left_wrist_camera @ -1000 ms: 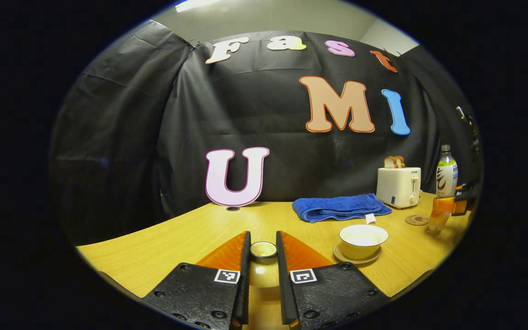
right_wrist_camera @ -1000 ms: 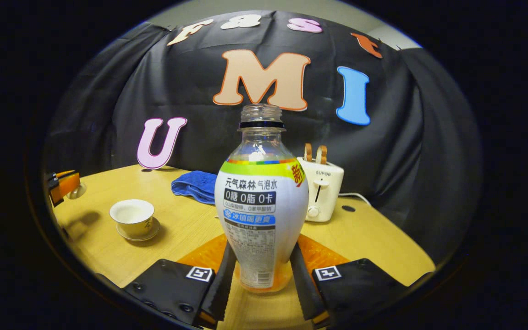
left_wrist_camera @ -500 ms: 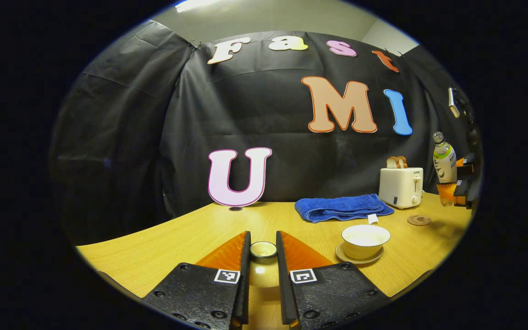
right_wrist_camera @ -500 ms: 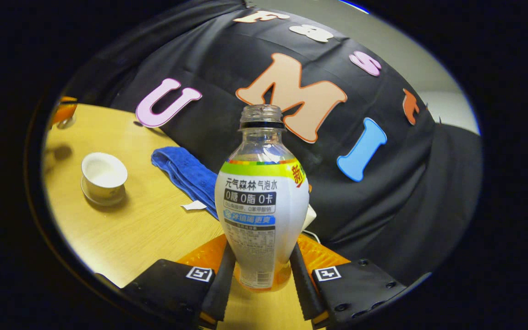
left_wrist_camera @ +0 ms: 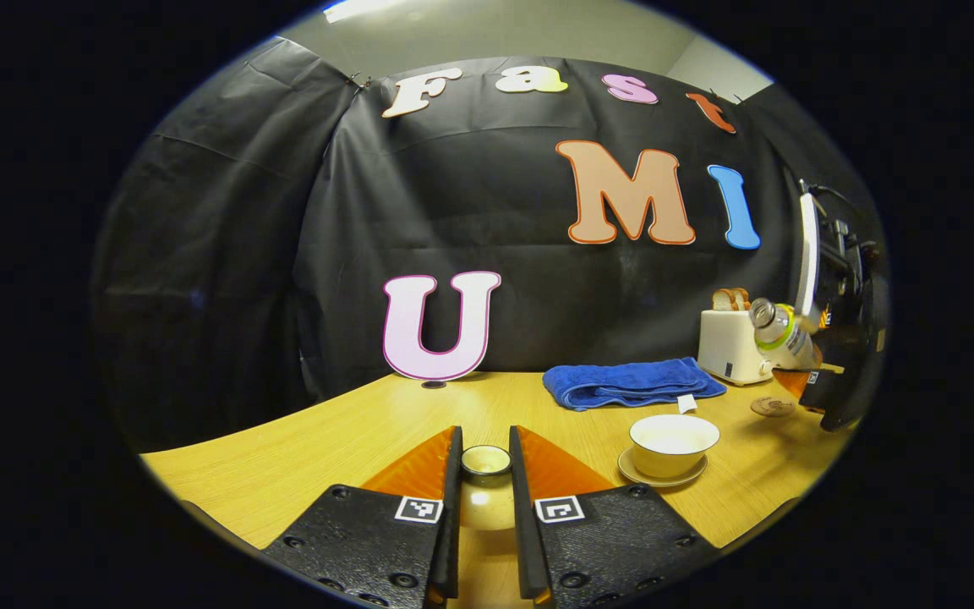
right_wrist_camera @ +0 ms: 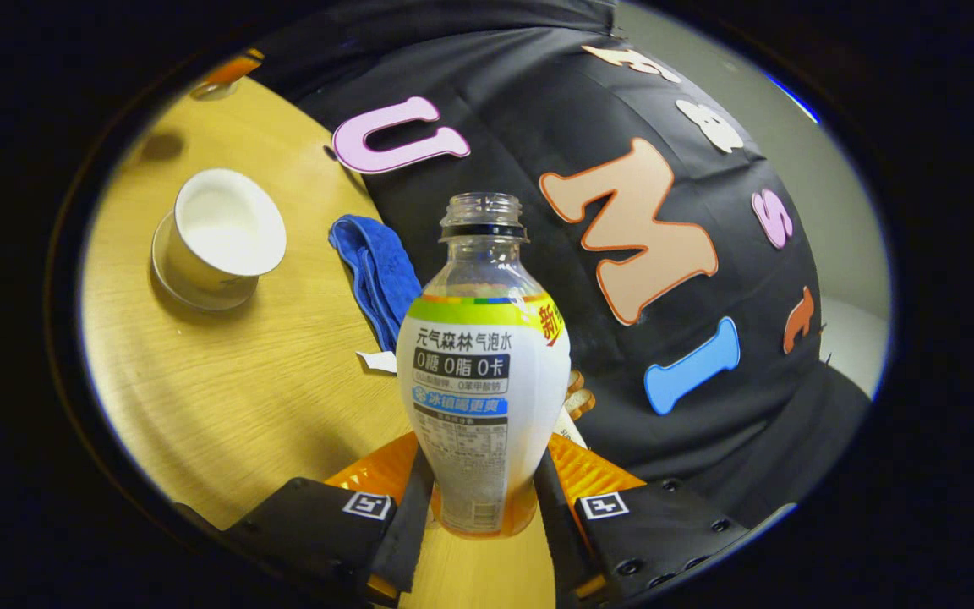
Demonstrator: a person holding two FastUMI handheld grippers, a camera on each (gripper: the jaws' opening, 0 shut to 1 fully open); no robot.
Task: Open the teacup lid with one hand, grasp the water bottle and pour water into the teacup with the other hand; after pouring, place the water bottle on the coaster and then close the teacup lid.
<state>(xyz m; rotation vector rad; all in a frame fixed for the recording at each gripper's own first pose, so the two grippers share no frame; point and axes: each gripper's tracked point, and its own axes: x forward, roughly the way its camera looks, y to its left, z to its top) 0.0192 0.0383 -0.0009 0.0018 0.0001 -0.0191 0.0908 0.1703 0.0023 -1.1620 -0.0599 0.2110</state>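
Presently the right gripper (right_wrist_camera: 483, 507) has its jaws clamped low on the water bottle (right_wrist_camera: 484, 381), uncapped and tilted toward the teacup (left_wrist_camera: 673, 443) on the bench (left_wrist_camera: 352, 440). Thin plastic: likely light, slick, squeezable. The left gripper (left_wrist_camera: 485, 499) pinches the teacup lid (left_wrist_camera: 486, 461) by its knob; ceramic, fragile.

Our left claw (left_wrist_camera: 485, 507) low over worktop (left_wrist_camera: 301, 457), level, fingers near-parallel, narrow gap, clamped on lid (left_wrist_camera: 485, 461). Our right claw (right_wrist_camera: 484, 499) raised, rolled hard toward its left, both fingers pressing low on bottle (right_wrist_camera: 484, 397). From left gripper view, right claw (left_wrist_camera: 825, 381) at far right, up off worktop, tilted, bottle neck leaning left.
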